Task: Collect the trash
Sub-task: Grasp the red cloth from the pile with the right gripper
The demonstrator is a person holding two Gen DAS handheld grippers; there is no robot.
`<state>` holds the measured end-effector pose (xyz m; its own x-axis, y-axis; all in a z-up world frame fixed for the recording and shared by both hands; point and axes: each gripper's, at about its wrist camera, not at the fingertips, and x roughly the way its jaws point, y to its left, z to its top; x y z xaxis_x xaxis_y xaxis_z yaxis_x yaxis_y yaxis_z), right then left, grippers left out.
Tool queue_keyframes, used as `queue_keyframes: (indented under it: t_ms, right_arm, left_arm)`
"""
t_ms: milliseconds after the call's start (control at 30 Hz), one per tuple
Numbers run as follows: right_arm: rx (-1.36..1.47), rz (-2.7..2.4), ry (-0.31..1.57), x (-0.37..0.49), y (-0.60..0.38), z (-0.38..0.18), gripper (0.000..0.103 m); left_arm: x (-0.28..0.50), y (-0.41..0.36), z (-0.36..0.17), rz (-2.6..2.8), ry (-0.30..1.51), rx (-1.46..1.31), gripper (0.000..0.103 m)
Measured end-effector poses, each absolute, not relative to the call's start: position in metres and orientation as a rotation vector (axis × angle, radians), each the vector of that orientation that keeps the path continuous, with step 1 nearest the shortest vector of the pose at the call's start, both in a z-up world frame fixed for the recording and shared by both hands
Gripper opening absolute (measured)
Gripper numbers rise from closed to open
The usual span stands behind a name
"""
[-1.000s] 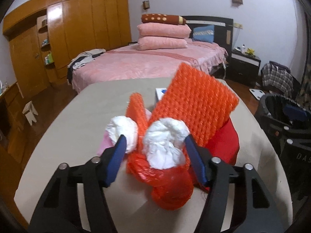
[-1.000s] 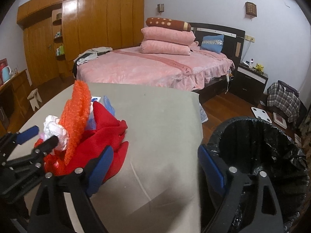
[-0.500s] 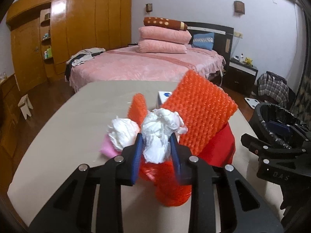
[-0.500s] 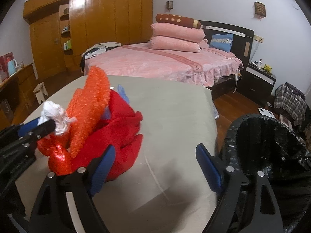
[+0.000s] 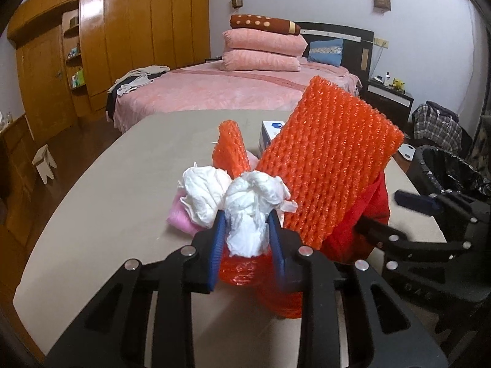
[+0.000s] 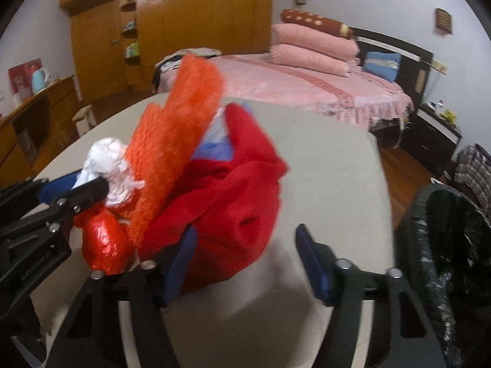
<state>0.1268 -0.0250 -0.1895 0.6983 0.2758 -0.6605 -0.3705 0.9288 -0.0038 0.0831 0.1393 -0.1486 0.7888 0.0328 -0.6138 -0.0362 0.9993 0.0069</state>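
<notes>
A heap of trash lies on the beige table (image 5: 116, 202). It holds a large orange foam net (image 5: 331, 165), a smaller orange net (image 5: 230, 147), two white tissue wads, a red cloth (image 6: 233, 202) and a shiny red plastic bag (image 6: 104, 245). My left gripper (image 5: 246, 224) is shut on the nearer tissue wad (image 5: 254, 202), and the other wad (image 5: 205, 196) sits just left of it. My right gripper (image 6: 245, 242) reaches into the heap from the right with its jaws closing. The red cloth bulges between them and touches the left pad, while the right pad stands apart from it.
A bin with a black liner (image 6: 448, 239) stands off the table's right edge. A white and blue box (image 5: 270, 130) stands behind the heap, and a pink scrap (image 5: 179, 217) lies under the tissues. Beyond are a pink bed (image 5: 214, 95) and a wooden wardrobe (image 5: 138, 40).
The left jaws closed on the tissue wad and have stayed on it. The right gripper moved left from beside the bin to the heap, and its jaws narrowed around the red cloth.
</notes>
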Motion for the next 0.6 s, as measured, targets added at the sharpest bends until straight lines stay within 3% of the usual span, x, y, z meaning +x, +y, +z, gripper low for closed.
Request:
queue_keyframes:
  t_ms: [67,600]
  right_arm:
    - [-0.160,0.422,0.714,0.124,-0.017,-0.192,0.031]
    - [-0.062,0.452,0.689,0.120,-0.040,-0.165,0.027]
  left_arm:
    - [0.084,0.139,-0.149,0.038,0.665,-0.007,0.027]
    - [0.078,0.130,-0.128,0.020,0.628,-0.008,0.027]
